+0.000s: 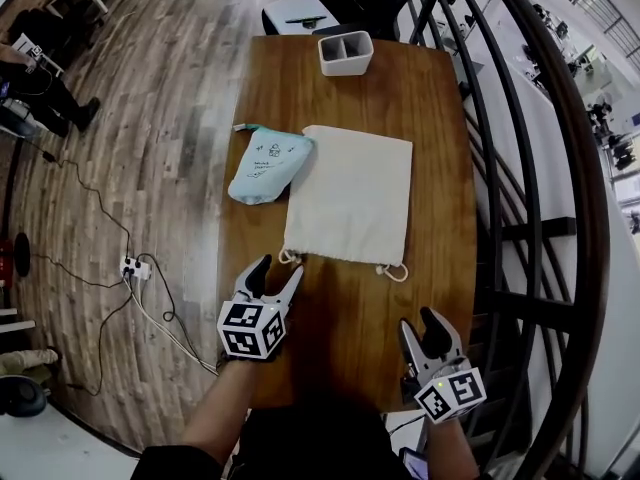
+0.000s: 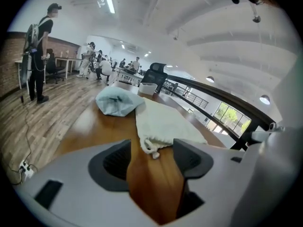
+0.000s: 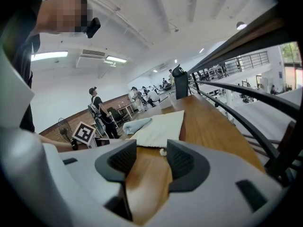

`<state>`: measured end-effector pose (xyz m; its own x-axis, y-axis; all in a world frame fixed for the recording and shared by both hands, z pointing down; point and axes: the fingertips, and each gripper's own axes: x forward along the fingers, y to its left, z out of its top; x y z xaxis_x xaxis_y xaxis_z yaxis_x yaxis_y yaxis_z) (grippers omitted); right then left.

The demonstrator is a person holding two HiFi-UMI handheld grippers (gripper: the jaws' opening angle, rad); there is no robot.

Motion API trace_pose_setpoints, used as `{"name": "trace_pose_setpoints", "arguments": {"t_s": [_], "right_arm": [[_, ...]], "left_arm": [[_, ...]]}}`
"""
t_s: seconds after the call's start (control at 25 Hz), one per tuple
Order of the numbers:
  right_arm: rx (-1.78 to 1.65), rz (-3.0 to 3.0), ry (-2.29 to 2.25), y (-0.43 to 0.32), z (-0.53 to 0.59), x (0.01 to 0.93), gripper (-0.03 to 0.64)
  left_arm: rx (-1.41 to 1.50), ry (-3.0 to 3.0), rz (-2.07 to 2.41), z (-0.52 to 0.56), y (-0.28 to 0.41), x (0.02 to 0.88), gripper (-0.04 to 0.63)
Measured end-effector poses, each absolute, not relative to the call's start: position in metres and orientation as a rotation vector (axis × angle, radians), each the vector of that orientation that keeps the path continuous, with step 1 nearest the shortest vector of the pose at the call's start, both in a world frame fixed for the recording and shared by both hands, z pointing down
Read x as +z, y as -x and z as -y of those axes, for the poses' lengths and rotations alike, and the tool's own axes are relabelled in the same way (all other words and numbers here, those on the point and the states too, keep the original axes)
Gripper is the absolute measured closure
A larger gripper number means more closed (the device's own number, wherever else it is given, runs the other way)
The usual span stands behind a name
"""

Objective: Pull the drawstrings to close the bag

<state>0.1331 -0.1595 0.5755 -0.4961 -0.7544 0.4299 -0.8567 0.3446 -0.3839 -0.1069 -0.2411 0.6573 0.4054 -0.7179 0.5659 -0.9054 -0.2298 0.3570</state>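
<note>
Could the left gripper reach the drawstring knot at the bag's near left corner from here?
Probably yes. The left gripper, jaws open, points at the drawstring knot just ahead; only bare table lies between them.

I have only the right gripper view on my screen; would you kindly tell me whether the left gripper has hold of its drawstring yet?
Observer: Not yet. The left gripper has its jaws apart and empty, with the left drawstring knot lying on the table just ahead of them.
Operator: Thank you. Is the bag's mouth gathered at all?
Observer: No. In the head view the cream bag lies flat, and its near edge is ungathered across its full width.
Operator: Is there anything beyond it?
Observer: A white container stands at the table's far end, divided into two compartments.
</note>
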Motion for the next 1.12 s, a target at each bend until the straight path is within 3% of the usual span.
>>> {"name": "trace_pose_setpoints", "arguments": {"t_s": [0.6,1.0,1.12], "right_arm": [[0.884,2.429,-1.434,-0.123,0.182,0.594,0.425],[0.874,2.415,-1.432,-0.123,0.179,0.599,0.426],[0.861,2.402,-1.414,-0.119,0.182,0.607,0.426]], "left_arm": [[0.521,-1.946,1.398,0.256,0.107,0.684,0.36],[0.58,-1.891,1.382,0.249,0.109,0.689,0.546],[0.568,-1.902,1.363,0.245,0.108,0.687,0.549]]}}
